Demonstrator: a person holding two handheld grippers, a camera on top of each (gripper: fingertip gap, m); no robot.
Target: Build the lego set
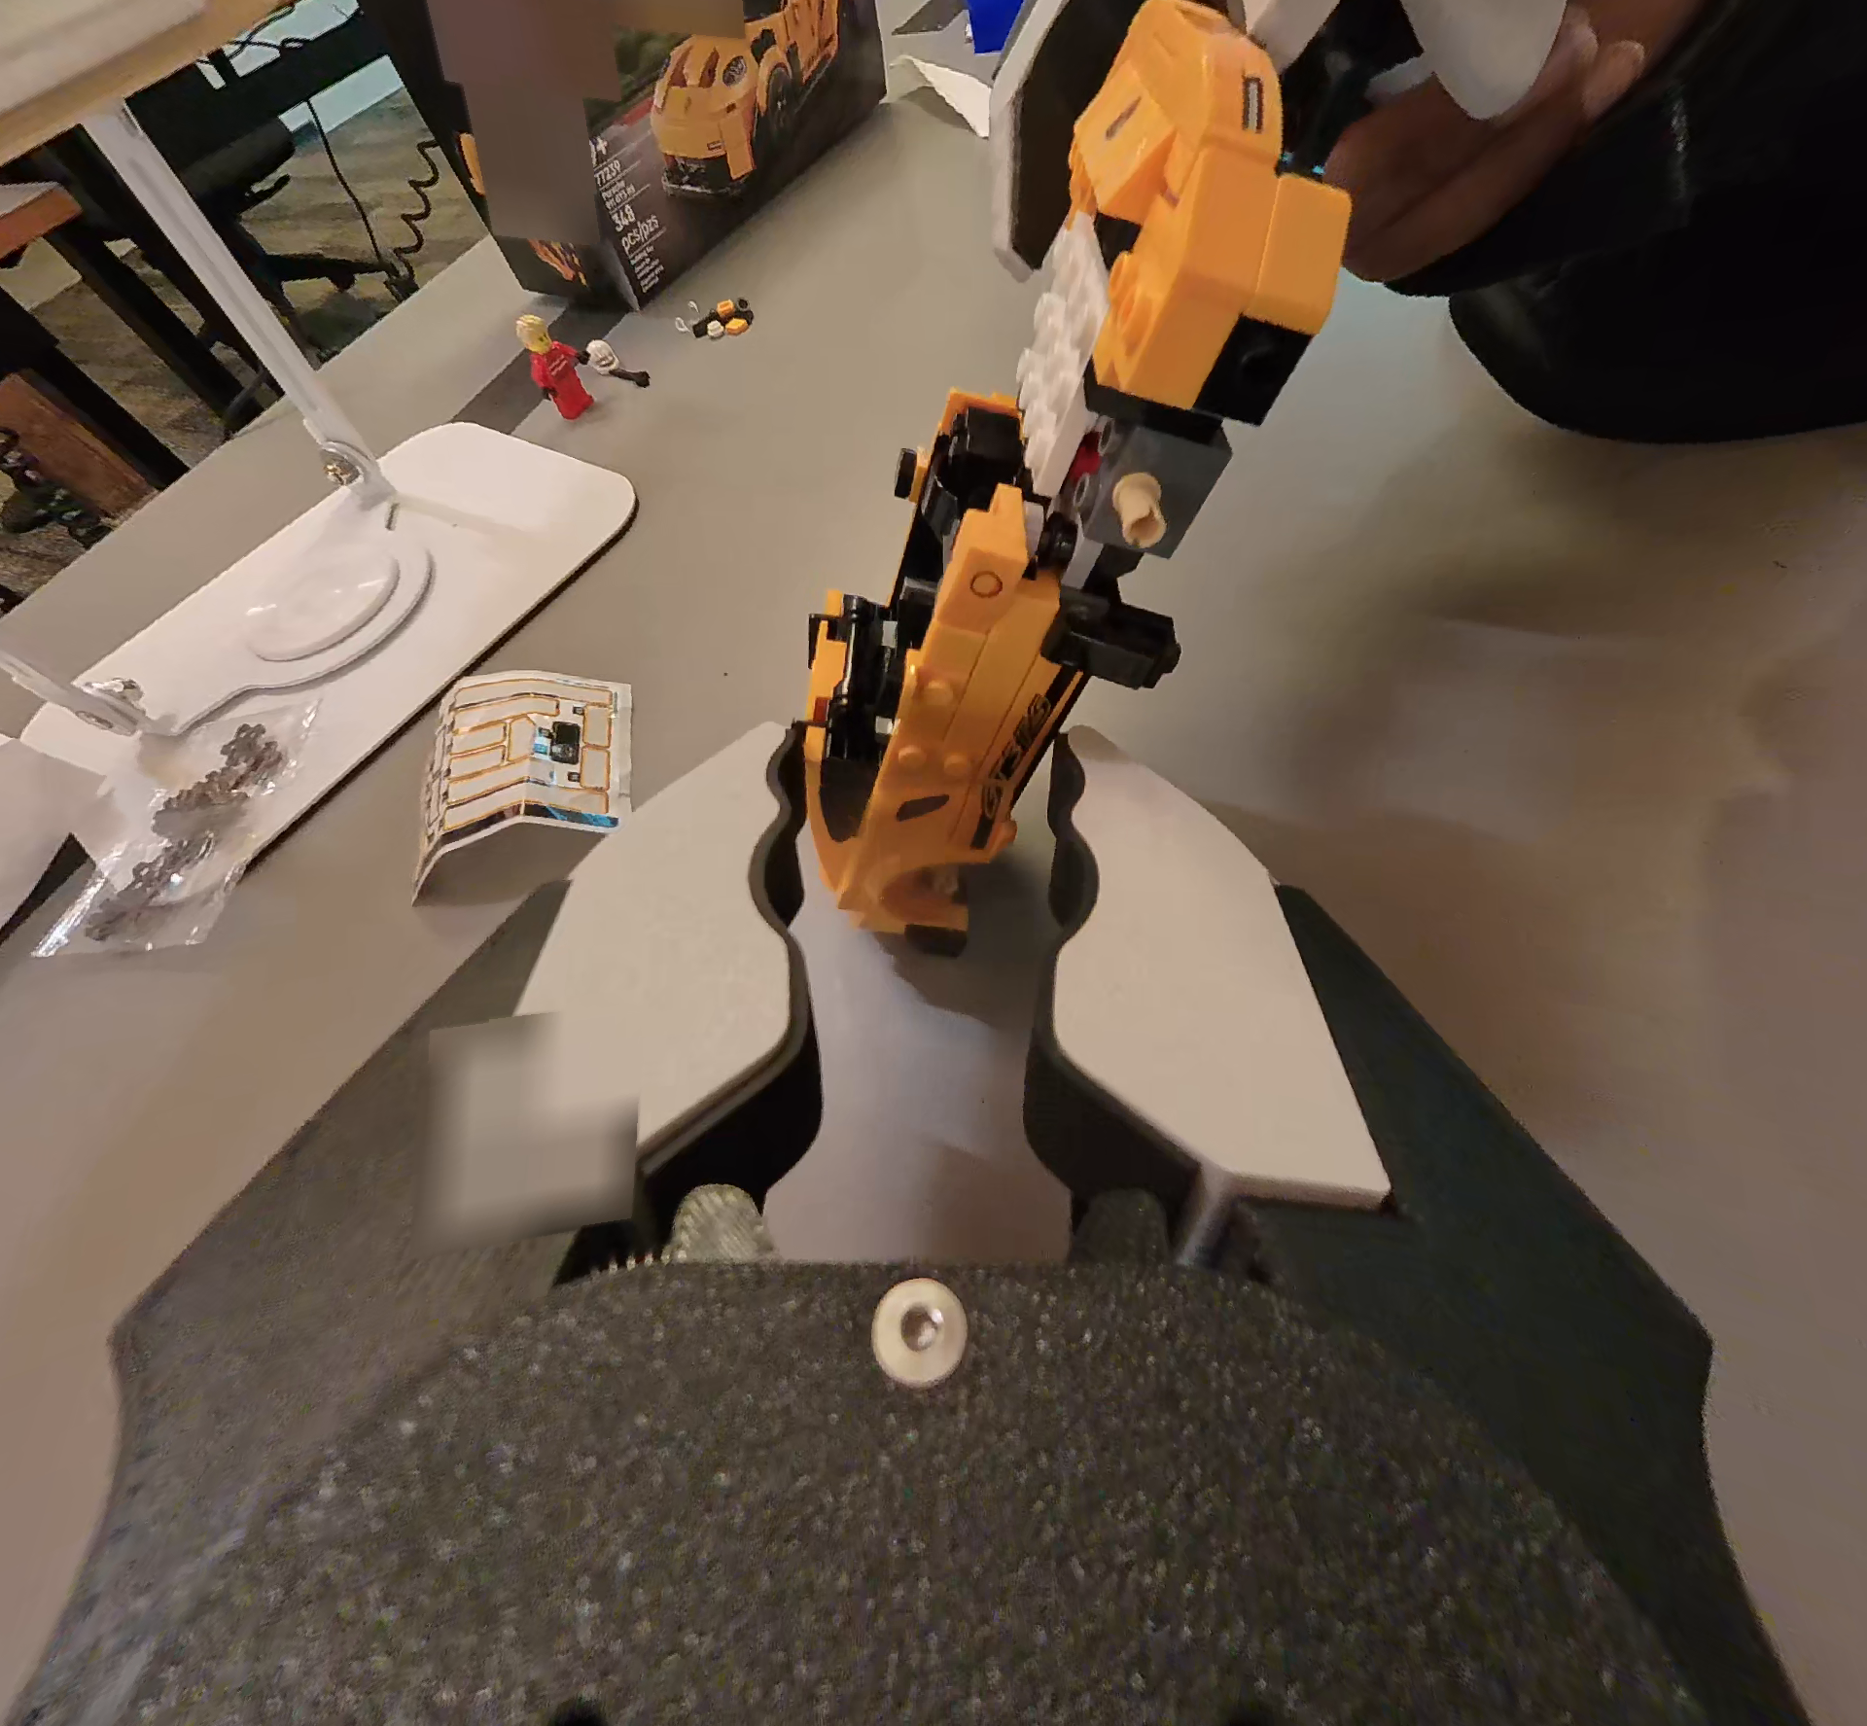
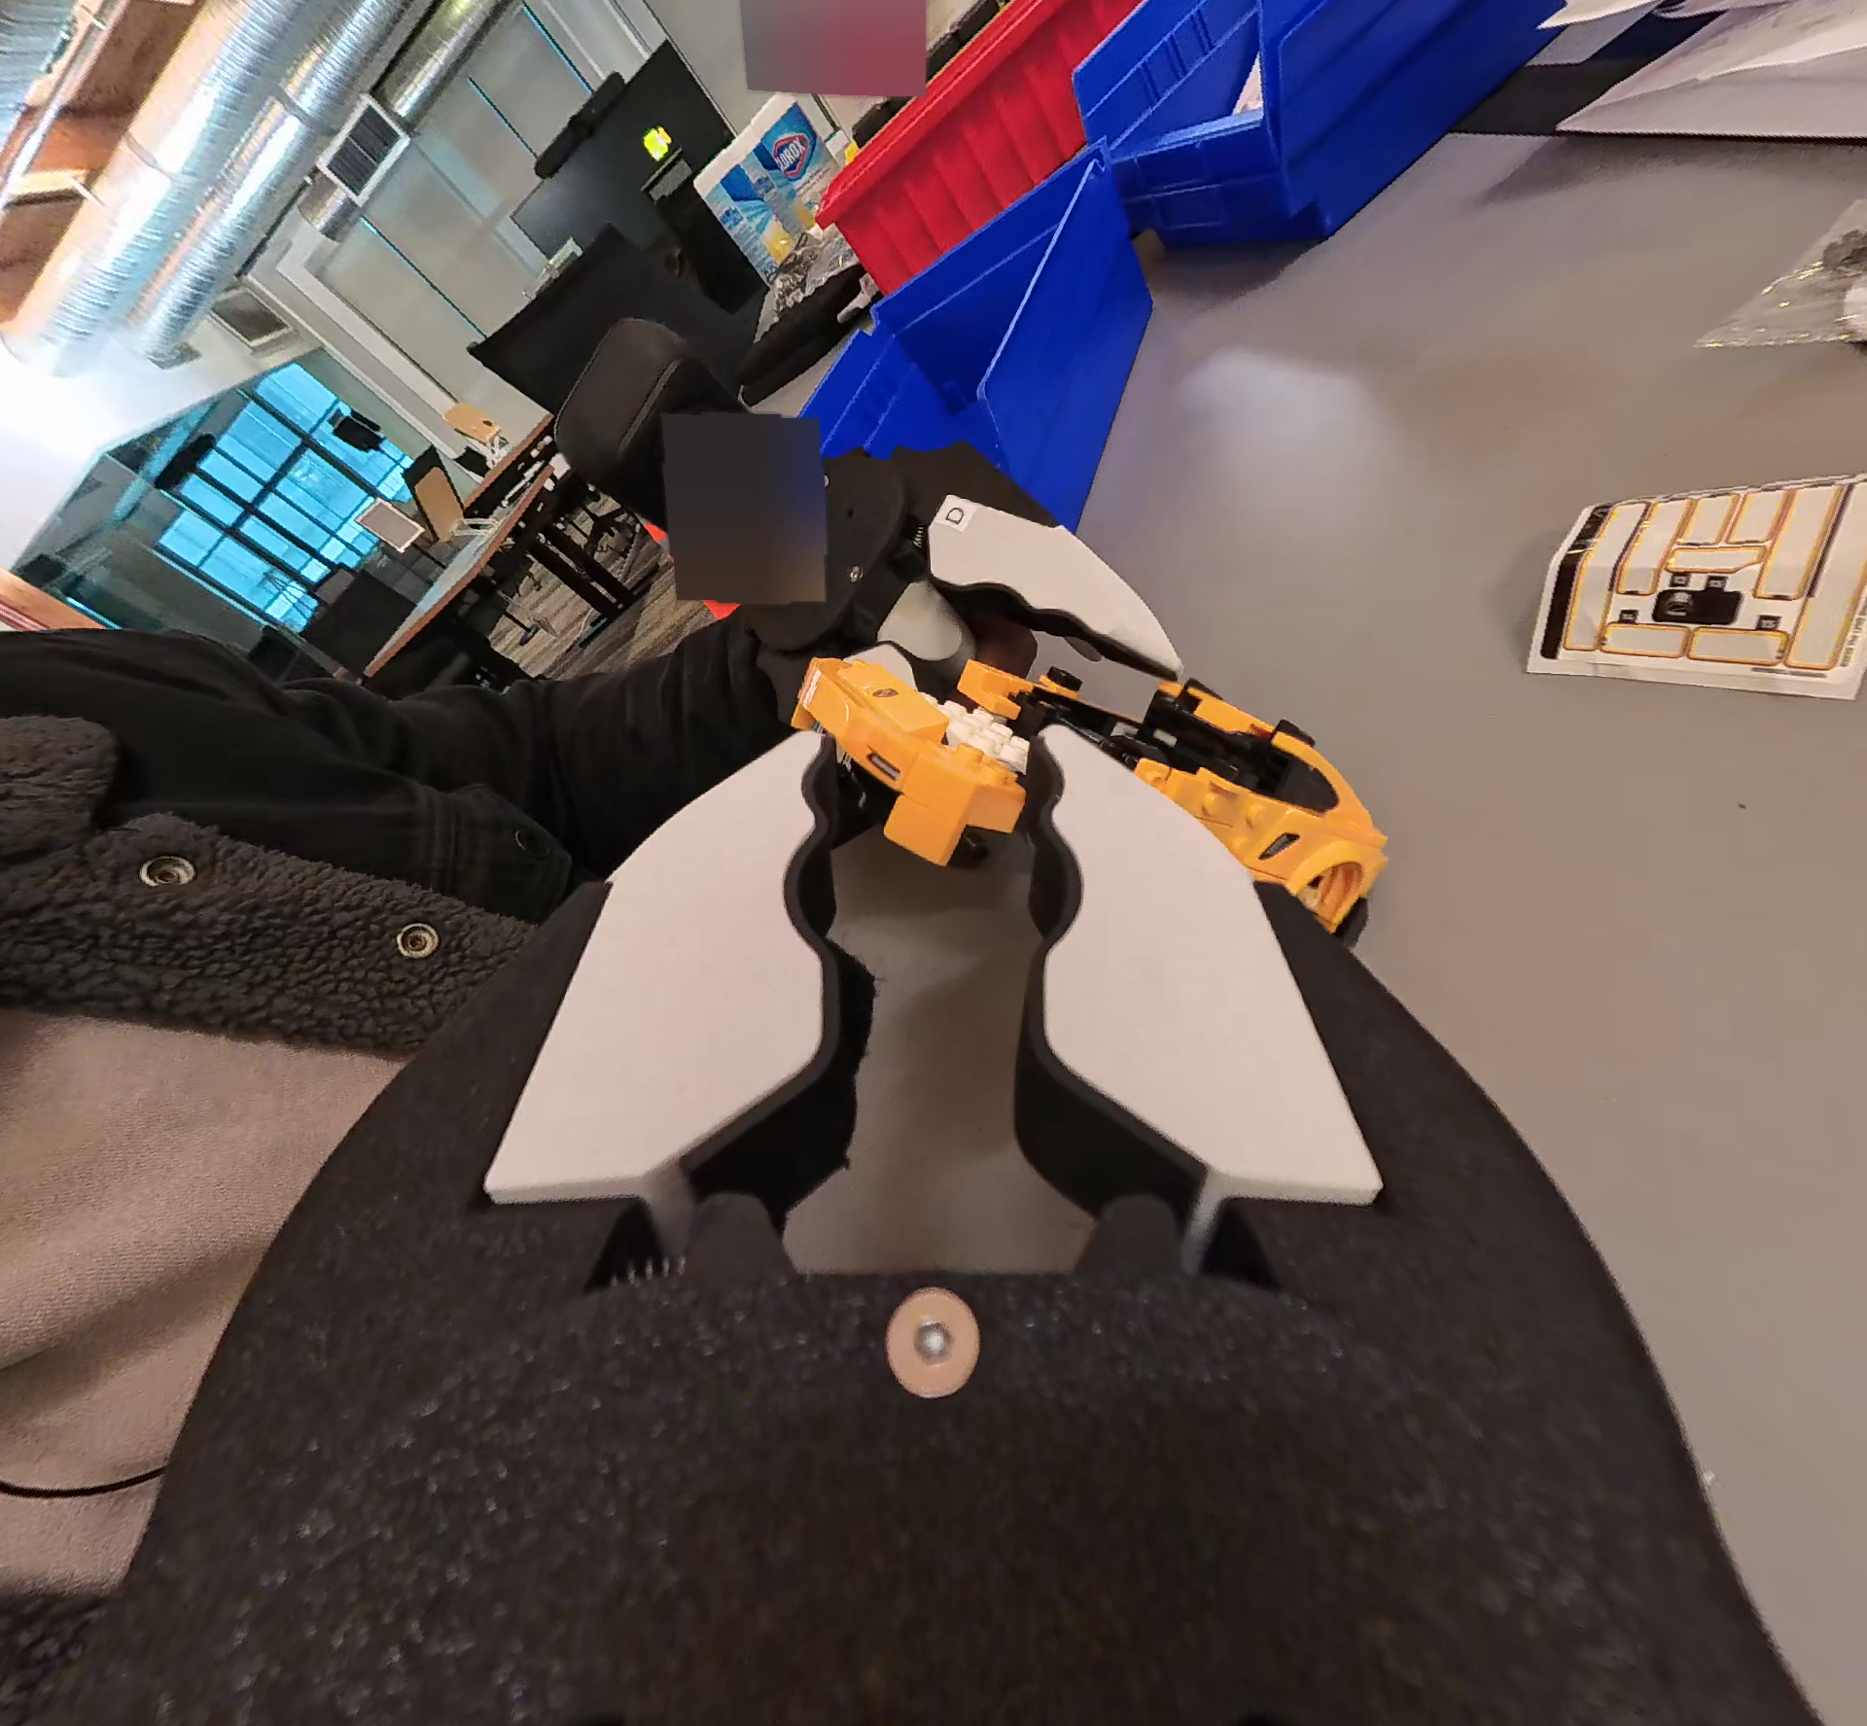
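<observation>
A yellow and black lego car (image 1: 940, 748) is tilted up off the grey table (image 1: 1414, 768). My left gripper (image 1: 919, 819) is shut on its nose end. My right gripper (image 1: 1212, 112) comes in from the upper right, shut on the car's yellow rear section (image 1: 1202, 213), which has white plates and a grey brick with a tan pin. The section meets the body at an angle. In the right wrist view my right gripper (image 2: 929, 768) holds that rear section (image 2: 940, 778), and the car body (image 2: 1243, 788) runs off to the right. One of the left gripper's fingers (image 2: 1051, 586) shows above the car.
The lego box (image 1: 687, 112), a red minifigure (image 1: 556, 369) and a few small parts (image 1: 722, 319) stand at the back. A sticker sheet (image 1: 525, 768), a bag of parts (image 1: 172, 829) and a white lamp base (image 1: 333, 586) lie left. Blue bins (image 2: 1313, 61) and a red bin (image 2: 1010, 91) line the table. The tips of one gripper are about 9 cm away from the tips of the other. The red minifigure (image 1: 556, 369) is about equally far from each gripper, around 30 cm.
</observation>
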